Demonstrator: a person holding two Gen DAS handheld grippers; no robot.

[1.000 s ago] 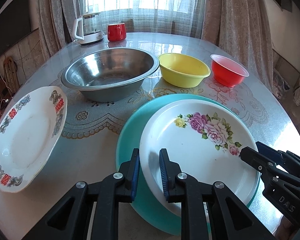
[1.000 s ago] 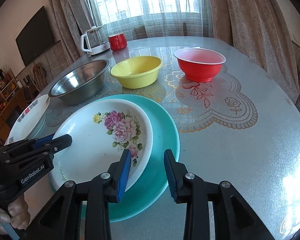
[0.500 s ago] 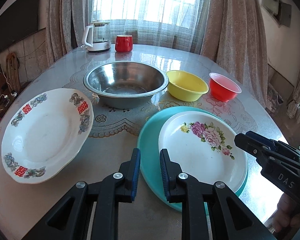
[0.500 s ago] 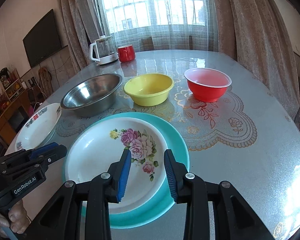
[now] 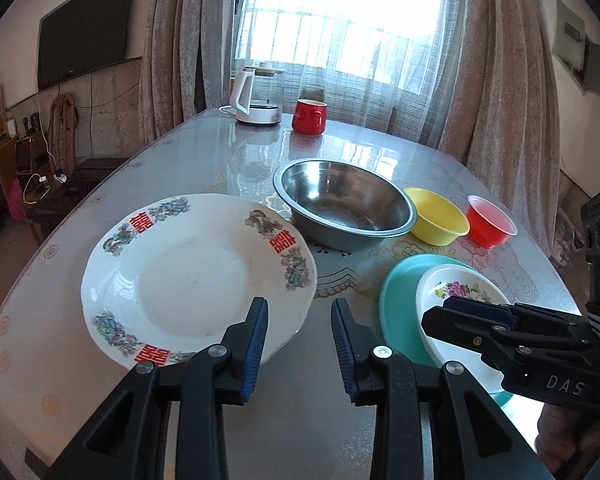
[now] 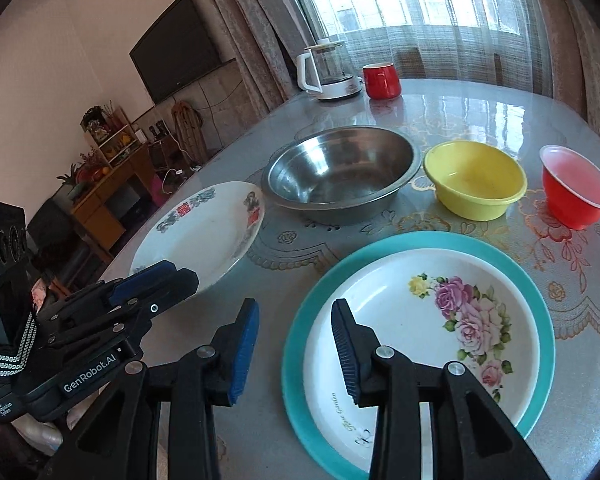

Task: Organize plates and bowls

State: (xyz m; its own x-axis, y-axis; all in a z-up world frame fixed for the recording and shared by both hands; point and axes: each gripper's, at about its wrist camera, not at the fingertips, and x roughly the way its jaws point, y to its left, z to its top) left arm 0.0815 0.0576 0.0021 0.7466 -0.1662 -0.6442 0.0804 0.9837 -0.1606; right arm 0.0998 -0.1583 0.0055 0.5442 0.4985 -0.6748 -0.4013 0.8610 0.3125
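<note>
Plates come first as I read it: the floral plate (image 6: 420, 332) already sits nested in the teal plate (image 6: 538, 300) near my right side, while the white plate with red characters (image 5: 188, 276) lies alone on the desk (image 5: 316, 412), just left of the steel bowl (image 5: 342, 202). I judge the step in hand to be going for that lone plate so it can join the stack. The yellow bowl (image 6: 474, 178) and red bowl (image 6: 576, 192) stand in a row beside the steel one, not yet nested.

My left gripper (image 5: 300, 344) angles down at the near rim of the lone plate; its fingers have just been opening and stand apart with nothing between them, the left finger (image 5: 254, 344) over the rim's edge without pressing it. My right gripper (image 6: 292, 354) also tilts down, its fingers parted and empty, and they too have just widened a little; one hangs over the floral plate's near edge, the other over bare desk.

Next, I think, the left fingers must straddle the rim and clamp on it. The plate is shallow and glossy, so it could slip or tip under a one-sided grip.
</note>
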